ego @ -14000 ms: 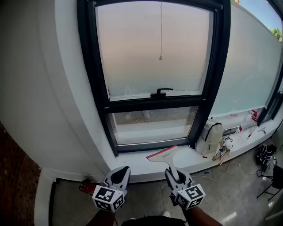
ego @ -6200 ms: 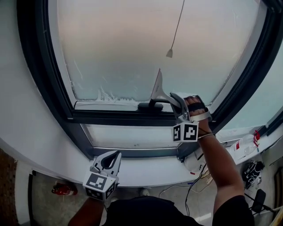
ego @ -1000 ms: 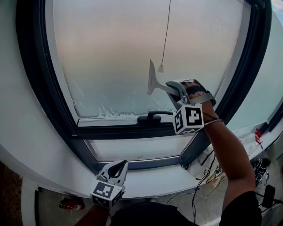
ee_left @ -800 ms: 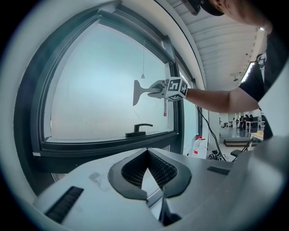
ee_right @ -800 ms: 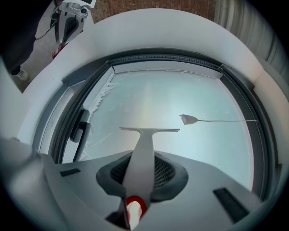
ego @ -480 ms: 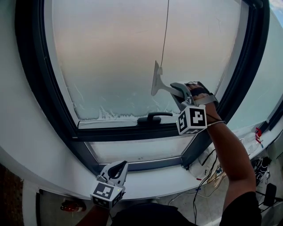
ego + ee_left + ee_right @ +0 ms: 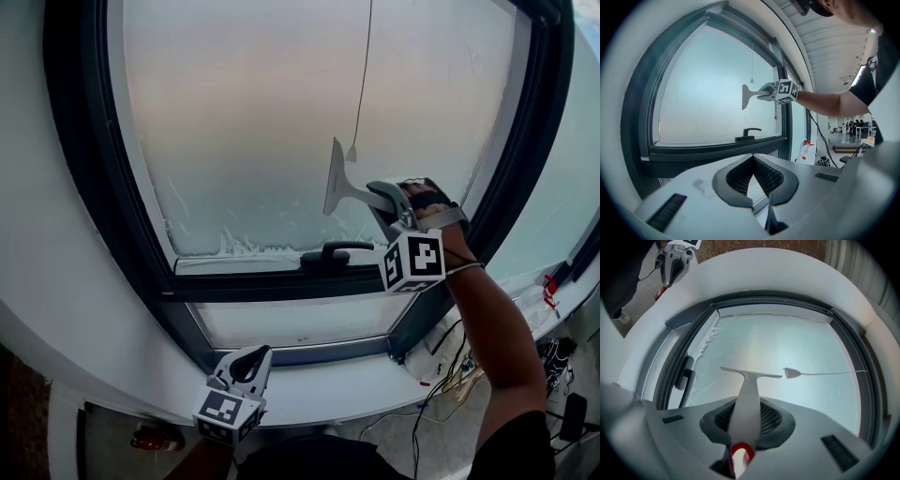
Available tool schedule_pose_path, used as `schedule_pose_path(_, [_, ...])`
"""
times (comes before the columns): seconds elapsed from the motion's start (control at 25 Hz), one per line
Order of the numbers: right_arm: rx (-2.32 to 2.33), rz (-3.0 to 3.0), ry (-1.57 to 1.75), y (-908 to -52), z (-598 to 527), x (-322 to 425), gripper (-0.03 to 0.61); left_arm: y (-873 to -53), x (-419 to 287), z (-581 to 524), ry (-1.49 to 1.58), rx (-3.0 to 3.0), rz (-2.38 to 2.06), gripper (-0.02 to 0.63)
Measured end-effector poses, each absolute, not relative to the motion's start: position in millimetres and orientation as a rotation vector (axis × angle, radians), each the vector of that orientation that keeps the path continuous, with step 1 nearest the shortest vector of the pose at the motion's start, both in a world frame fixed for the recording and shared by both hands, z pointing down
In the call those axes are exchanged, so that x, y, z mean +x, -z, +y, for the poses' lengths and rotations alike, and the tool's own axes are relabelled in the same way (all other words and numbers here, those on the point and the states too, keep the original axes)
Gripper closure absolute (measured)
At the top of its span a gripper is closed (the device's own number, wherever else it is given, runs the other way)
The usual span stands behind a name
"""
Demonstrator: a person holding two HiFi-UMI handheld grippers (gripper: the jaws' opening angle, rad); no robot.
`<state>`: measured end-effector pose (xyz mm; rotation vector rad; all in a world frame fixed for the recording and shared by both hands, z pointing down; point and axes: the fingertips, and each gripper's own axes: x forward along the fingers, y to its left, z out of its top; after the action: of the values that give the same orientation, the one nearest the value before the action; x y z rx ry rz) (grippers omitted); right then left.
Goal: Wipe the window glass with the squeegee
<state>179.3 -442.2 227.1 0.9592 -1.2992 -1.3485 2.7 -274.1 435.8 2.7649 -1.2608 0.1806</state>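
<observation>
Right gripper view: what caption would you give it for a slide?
Right gripper clamps a white squeegee by its handle, blade toward the frosted window glass.

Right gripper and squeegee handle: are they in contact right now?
Touching. The right gripper view shows the squeegee handle running between the jaws of the right gripper, with both pads pressed against its sides.

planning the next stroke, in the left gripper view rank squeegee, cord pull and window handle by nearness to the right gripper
1. squeegee, held in the fingers of the right gripper.
2. cord pull, just above the squeegee's top end.
3. window handle, well below, lowest of the three.
</observation>
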Motion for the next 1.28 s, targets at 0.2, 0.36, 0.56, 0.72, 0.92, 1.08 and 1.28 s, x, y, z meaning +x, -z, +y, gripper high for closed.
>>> schedule_pose_path(0.2, [0.905, -1.395, 1.410, -222, -421, 127, 0.523, -436, -10, -270, -0.160, 2.781, -1.267, 0.614])
schedule_pose_path(0.36, [0.865, -1.535, 1.441, -208, -415, 69, 0.525, -436, -31, -267, -0.160, 2.758, -1.309, 0.614])
schedule_pose_path(0.56, [0.806, -1.562, 1.549, -181, -429, -8, 0.525, -433, -65, -265, -0.160, 2.683, -1.433, 0.614])
schedule_pose_path(0.72, [0.789, -1.532, 1.656, -151, -442, -63, 0.525, -436, -85, -257, -0.126, 2.659, -1.481, 0.614])
schedule_pose_path(0.92, [0.804, -1.465, 1.756, -116, -462, -117, 0.526, -435, -113, -252, -0.093, 2.600, -1.572, 0.614])
schedule_pose_path(1.08, [0.806, -1.426, 1.810, -99, -470, -147, 0.526, -437, -132, -245, -0.077, 2.554, -1.640, 0.614])
schedule_pose_path(1.28, [0.802, -1.444, 1.788, -93, -475, -156, 0.526, -438, -145, -241, -0.062, 2.523, -1.679, 0.614])
